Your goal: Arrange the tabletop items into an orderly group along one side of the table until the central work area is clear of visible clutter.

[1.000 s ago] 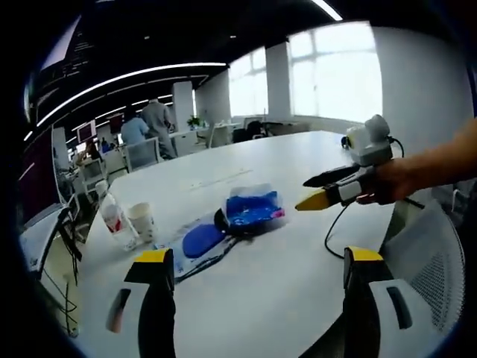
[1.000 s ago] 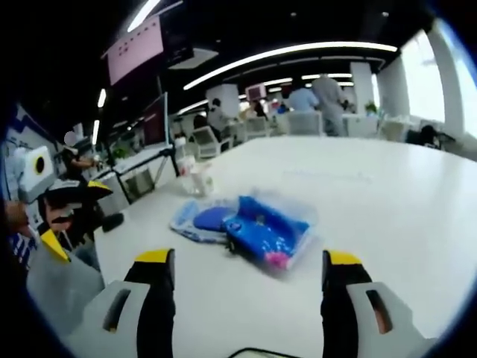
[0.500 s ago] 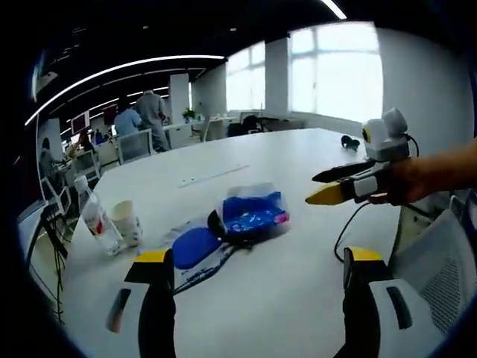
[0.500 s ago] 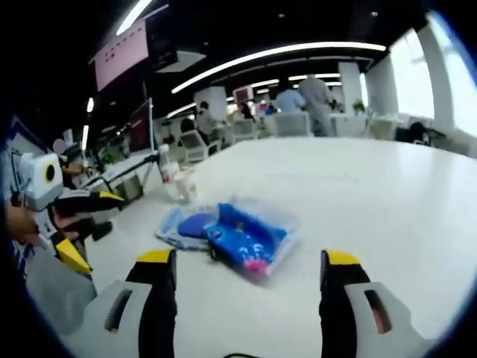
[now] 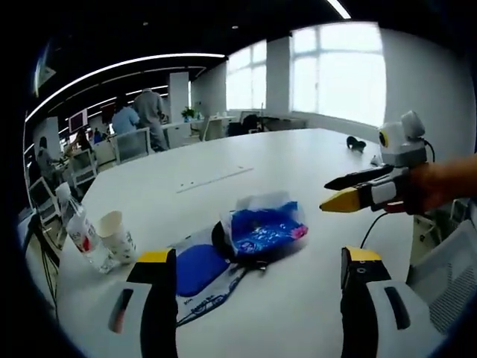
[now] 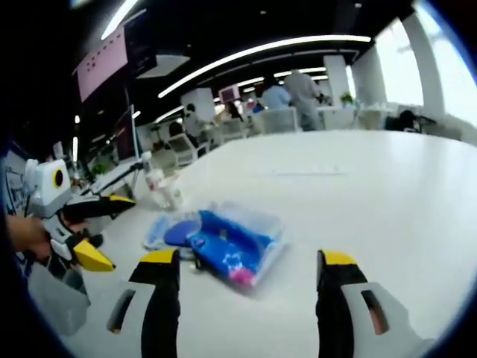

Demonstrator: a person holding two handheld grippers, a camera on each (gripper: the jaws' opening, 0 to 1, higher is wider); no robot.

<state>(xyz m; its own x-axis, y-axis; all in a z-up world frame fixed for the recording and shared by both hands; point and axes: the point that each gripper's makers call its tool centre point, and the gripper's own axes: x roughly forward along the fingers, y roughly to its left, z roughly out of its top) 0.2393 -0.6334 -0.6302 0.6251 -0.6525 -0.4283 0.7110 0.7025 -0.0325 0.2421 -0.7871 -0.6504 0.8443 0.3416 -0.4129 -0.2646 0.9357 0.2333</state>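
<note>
- Blue packet (image 5: pixel 262 230), in a clear crinkled wrapper, lies mid-table on the white table (image 5: pixel 298 160); it overlaps a dark round item I cannot identify, with a flat blue oval pouch (image 5: pixel 198 268) just beside it.
- My left gripper (image 5: pixel 253 287) has its jaws wide apart and empty, hovering short of this pile.
- My right gripper (image 6: pixel 243 287) likewise stands spread and empty; in the right gripper view the same packet (image 6: pixel 227 245) lies just ahead, between the jaw lines.
- In the left gripper view my right gripper enters from the right as a pair of yellow-tipped jaws, parted, above the table and apart from the packet.
- Paper cup (image 5: pixel 115 235) and plastic bottle (image 5: pixel 78 233) stand close together near the table's edge, well apart from the pile; I judge that edge the natural place for the group.
- Judged step: closing in on the central pile. I should grip the packet by a firm edge, since loose film is likely to slip or crumple.
- Pouch looks soft and thin; sliding it may suit better than lifting.
- Cup looks light and easily tipped; the tabletop is smooth and matte.
</note>
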